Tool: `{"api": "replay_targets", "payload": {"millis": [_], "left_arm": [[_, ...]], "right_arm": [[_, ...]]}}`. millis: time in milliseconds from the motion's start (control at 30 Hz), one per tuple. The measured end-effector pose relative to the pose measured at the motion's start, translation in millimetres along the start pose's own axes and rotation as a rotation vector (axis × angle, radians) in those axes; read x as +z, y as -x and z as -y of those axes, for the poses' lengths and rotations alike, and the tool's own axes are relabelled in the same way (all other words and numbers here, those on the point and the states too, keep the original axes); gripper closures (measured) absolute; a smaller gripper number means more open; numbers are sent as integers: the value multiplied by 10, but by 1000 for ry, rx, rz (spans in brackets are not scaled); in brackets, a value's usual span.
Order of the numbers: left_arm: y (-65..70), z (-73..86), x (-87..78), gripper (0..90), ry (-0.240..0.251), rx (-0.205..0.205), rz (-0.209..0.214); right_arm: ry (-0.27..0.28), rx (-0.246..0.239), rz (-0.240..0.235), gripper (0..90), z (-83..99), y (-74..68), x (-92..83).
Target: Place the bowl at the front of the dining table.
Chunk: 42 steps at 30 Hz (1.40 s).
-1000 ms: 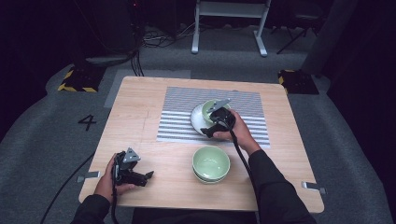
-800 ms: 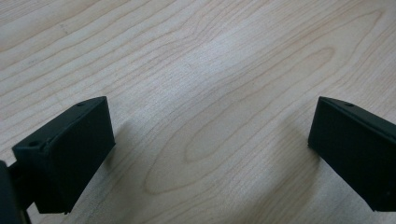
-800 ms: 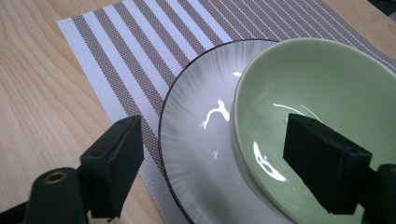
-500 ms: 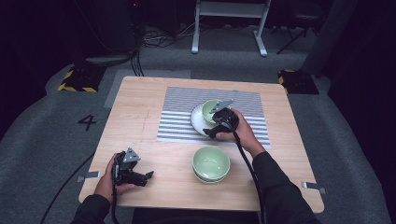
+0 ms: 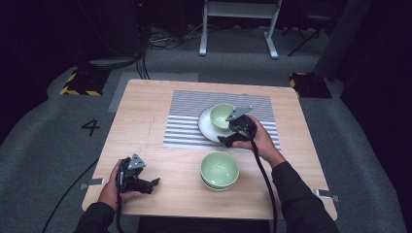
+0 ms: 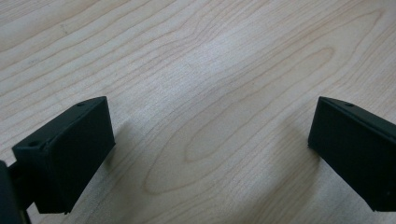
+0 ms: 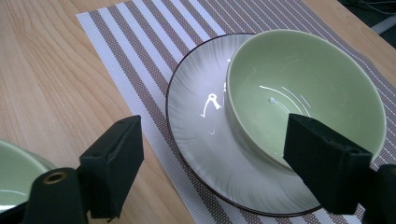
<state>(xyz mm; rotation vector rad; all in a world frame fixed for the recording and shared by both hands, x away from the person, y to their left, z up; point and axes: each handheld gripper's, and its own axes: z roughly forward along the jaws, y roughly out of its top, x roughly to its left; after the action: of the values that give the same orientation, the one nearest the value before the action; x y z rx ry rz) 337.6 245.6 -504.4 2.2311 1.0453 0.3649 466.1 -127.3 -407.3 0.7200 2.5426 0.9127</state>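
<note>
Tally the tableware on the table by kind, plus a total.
Green bowls: 3, one on the plate and a nested stack of two near the front edge
White plates: 1
Striped placemats: 1
Total: 5

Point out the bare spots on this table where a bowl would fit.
Free: the wood left of the striped mat, down to the left claw, and the table's front right corner. Crowded: the white plate carrying a green bowl, the right claw, and the stacked bowls in front.
</note>
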Motion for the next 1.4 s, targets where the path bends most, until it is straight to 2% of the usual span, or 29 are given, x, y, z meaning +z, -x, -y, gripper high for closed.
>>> {"api": "replay_targets", "payload": {"millis": [167,667,967,1400], "left_arm": [[0,0,0,2,0,0,0],[0,0,0,3,0,0,0],[0,0,0,3,0,0,0],[0,0,0,3,0,0,0]], "right_arm": [[6,-7,-13,201,22,-28,-69],[17,-20,-4,201,54,-78,-231],[12,-54,4,199,110,-130,-283],[20,-68,10,197,194,-181,-396]]}}
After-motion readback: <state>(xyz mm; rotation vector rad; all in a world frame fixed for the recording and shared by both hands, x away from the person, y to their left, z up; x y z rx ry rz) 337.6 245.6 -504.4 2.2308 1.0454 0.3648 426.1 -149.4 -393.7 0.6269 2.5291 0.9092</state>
